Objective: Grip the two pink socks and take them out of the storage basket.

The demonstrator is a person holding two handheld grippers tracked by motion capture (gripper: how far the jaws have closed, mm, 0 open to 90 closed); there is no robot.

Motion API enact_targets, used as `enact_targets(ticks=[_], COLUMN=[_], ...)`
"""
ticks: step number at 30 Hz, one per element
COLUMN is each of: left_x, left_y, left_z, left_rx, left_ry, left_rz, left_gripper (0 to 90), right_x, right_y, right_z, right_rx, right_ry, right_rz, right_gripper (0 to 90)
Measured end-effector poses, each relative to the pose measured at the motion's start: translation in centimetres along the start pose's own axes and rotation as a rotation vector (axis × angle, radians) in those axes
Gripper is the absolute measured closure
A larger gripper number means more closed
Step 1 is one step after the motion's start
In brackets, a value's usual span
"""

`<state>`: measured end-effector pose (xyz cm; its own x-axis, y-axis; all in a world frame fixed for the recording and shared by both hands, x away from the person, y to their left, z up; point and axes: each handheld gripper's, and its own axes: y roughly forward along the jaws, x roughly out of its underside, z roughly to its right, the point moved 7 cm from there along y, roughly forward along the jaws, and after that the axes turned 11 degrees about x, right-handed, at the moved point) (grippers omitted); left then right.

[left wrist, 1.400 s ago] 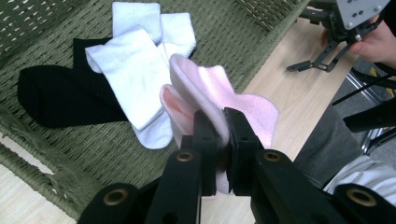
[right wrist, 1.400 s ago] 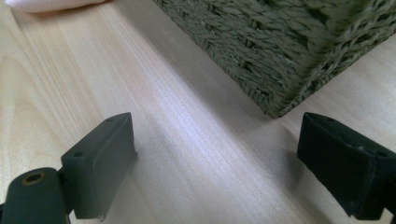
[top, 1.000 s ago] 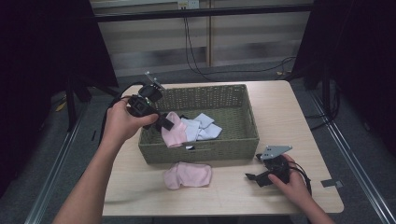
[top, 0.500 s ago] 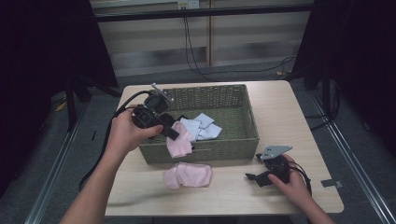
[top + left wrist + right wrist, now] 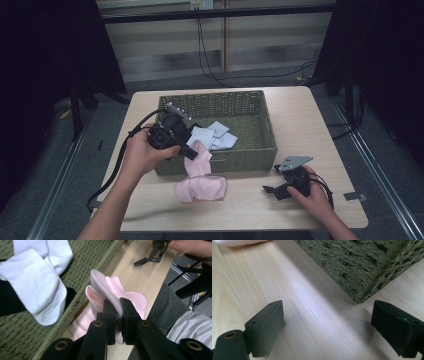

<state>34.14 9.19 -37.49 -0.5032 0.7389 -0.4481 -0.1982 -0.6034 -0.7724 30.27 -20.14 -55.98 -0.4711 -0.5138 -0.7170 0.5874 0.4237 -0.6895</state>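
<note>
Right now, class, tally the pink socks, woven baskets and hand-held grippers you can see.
Pink socks: 2 (held sock, lying sock)
Woven baskets: 1
Grippers: 2 (left gripper, right gripper)
Total: 5

text: none legible | labels: none | brands/nos./signs: none

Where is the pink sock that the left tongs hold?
In the high view the held pink sock hangs from the left tongs over the basket's near wall, above another pink sock.
</note>
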Motion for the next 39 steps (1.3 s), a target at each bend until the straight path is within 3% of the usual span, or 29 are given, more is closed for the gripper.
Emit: enact_targets(ticks=[7, 12, 17, 20, 23, 31, 36, 39], left_x=[0.4, 0.7, 0.9, 0.8, 0.8, 1.2, 1.4, 1.7], left_y=[1.3, 2.3, 2.9, 3.4, 3.6, 3.6, 3.6, 3.2], left_z=[-0.3, -0.5, -0.6, -0.4, -0.6, -1.0, -1.3, -1.6], left_rx=[-0.014, 0.010, -0.003, 0.010, -0.005, 0.003, -0.016, -0.059], left_ry=[0.006, 0.007, 0.014, 0.027, 0.027, 0.020, 0.029, 0.034], left_rz=[-0.008, -0.019, -0.006, -0.022, -0.021, -0.013, 0.001, 0.014], left_gripper=[83.1, 82.4, 81.8, 81.5, 77.7, 70.8, 63.2, 53.8], right_x=[0.0, 0.0, 0.0, 0.0, 0.0, 0.0, 0.0, 0.0], right_y=[0.0, 0.0, 0.0, 0.0, 0.0, 0.0, 0.0, 0.0], right_z=[0.0, 0.0, 0.0, 0.0, 0.0, 0.0, 0.0, 0.0], right_rx=[0.000, 0.000, 0.000, 0.000, 0.000, 0.000, 0.000, 0.000], right_ry=[-0.001, 0.000, -0.002, -0.001, -0.003, 0.000, -0.001, -0.001], right_rz=[0.000, 0.000, 0.000, 0.000, 0.002, 0.000, 0.001, 0.000], right_gripper=[10.6, 10.6, 10.6, 10.6, 10.6, 10.6, 10.6, 10.6])
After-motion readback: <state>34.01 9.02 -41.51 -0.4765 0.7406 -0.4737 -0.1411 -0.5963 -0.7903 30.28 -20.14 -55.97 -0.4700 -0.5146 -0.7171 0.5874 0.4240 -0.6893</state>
